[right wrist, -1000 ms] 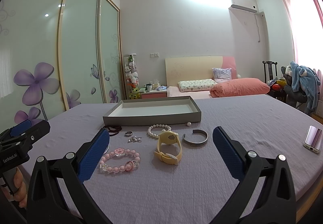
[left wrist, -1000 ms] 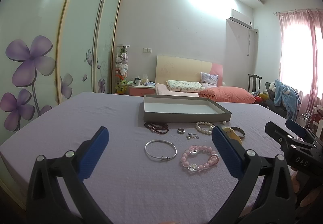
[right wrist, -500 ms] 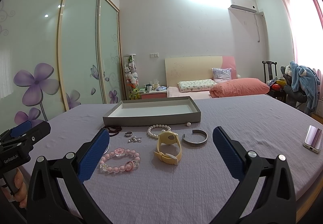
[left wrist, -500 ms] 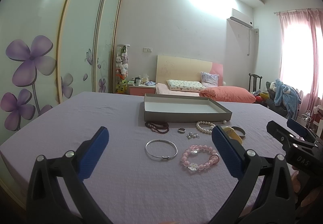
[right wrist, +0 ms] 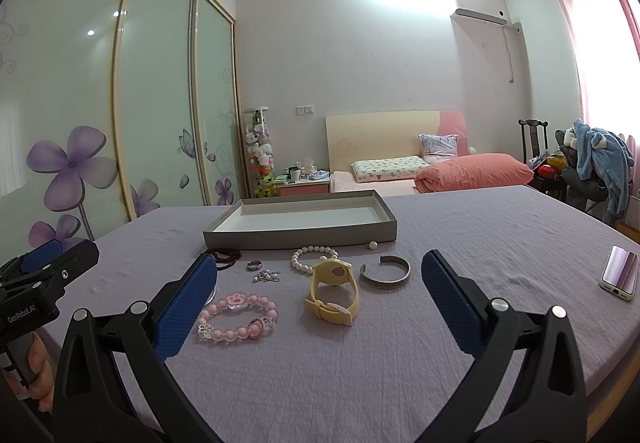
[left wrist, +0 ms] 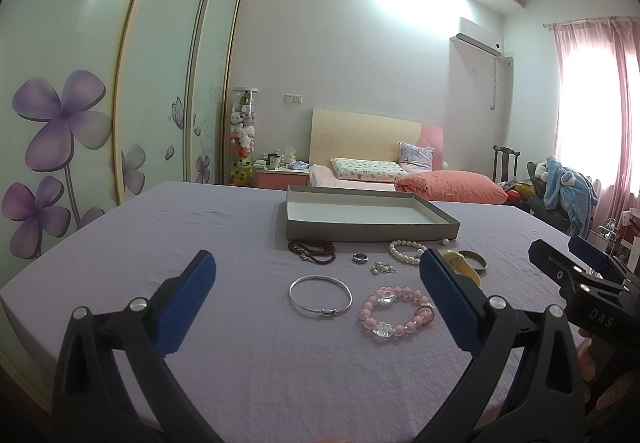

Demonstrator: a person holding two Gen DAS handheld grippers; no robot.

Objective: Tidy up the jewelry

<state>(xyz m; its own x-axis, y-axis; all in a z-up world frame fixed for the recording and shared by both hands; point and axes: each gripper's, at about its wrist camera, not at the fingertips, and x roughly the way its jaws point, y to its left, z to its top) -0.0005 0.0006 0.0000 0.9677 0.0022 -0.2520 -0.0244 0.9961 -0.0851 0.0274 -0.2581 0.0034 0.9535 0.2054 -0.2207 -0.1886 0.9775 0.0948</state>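
Note:
Jewelry lies on a lilac bedspread in front of an empty grey tray (left wrist: 370, 231) (right wrist: 300, 237). There is a silver bangle (left wrist: 320, 293), a pink bead bracelet (left wrist: 394, 310) (right wrist: 237, 316), a dark red bead string (left wrist: 313, 250), a ring (left wrist: 360, 257) (right wrist: 254, 264), a small silver piece (left wrist: 382, 268), a pearl bracelet (left wrist: 406, 250) (right wrist: 313, 256), a yellow watch (right wrist: 332, 290) and a silver cuff (right wrist: 385, 273). My left gripper (left wrist: 318, 301) is open above the near bedspread, empty. My right gripper (right wrist: 320, 301) is open and empty, to its right.
A phone (right wrist: 619, 272) lies on the bedspread at the far right. A loose pearl (right wrist: 372, 244) sits by the tray's front corner. A second bed with pillows (right wrist: 432, 171), a wardrobe with flower doors (left wrist: 80, 123) and a chair with clothes (right wrist: 592, 163) stand behind.
Almost nothing has moved. The left wrist view has shifted very slightly. Both grippers stay open and empty.

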